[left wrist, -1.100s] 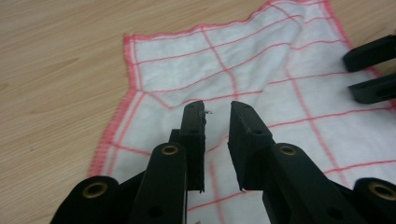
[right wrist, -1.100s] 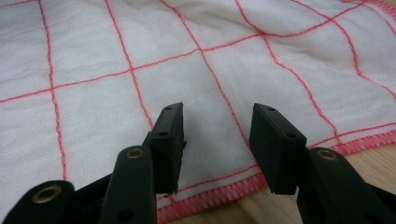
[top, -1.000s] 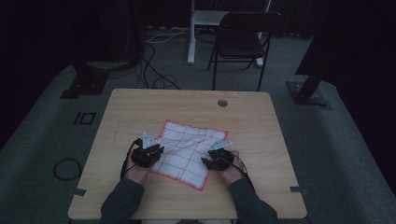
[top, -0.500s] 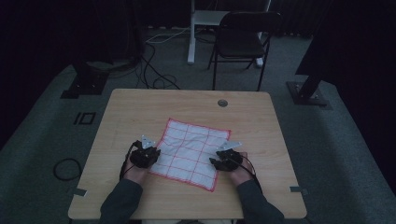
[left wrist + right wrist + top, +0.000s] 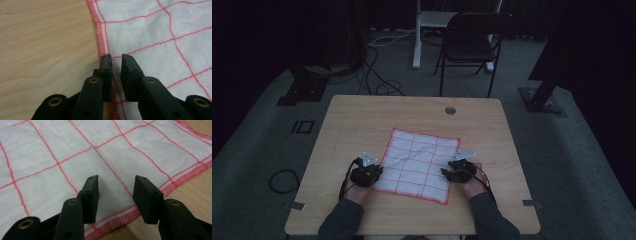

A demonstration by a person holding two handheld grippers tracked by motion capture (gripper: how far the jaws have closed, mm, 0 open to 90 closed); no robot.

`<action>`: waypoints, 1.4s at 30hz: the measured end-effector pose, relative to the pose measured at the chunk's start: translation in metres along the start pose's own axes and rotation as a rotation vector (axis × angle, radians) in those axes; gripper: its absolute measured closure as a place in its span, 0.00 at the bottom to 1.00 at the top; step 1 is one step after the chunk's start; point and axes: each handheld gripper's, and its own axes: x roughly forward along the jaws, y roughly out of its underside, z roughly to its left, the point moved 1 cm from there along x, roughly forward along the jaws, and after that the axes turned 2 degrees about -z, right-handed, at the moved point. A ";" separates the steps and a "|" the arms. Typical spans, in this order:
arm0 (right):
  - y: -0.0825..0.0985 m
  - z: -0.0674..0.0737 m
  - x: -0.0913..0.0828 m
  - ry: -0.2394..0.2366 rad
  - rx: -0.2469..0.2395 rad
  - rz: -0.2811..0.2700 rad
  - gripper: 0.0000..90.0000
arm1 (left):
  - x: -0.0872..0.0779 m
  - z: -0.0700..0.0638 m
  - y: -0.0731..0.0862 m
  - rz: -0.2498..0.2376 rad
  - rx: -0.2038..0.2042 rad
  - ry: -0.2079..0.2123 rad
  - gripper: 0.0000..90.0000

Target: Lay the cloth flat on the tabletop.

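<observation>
Cloth (image 5: 417, 165) lies flat (dim overhead), seemingly ungripped by both fingers.

High view looking forward and down from afar, gripper views close above the shared cloth (image 5: 417, 165) on the surface (image 5: 362, 120).

Cut off by the frame: cloth (image 5: 160, 37) in both gripper views, chair (image 5: 472, 42) top in the high view, forearms below.
</observation>
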 end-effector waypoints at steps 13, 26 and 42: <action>0.003 -0.008 -0.003 0.029 0.018 -0.003 0.60 | -0.018 -0.030 0.018 0.002 0.027 0.031 0.92; 0.008 -0.013 -0.009 0.037 0.027 0.009 0.58 | -0.017 -0.032 0.016 -0.002 0.030 0.056 0.90; 0.011 -0.013 -0.009 0.039 0.048 -0.016 0.57 | 0.004 -0.010 -0.009 -0.073 -0.057 -0.007 0.75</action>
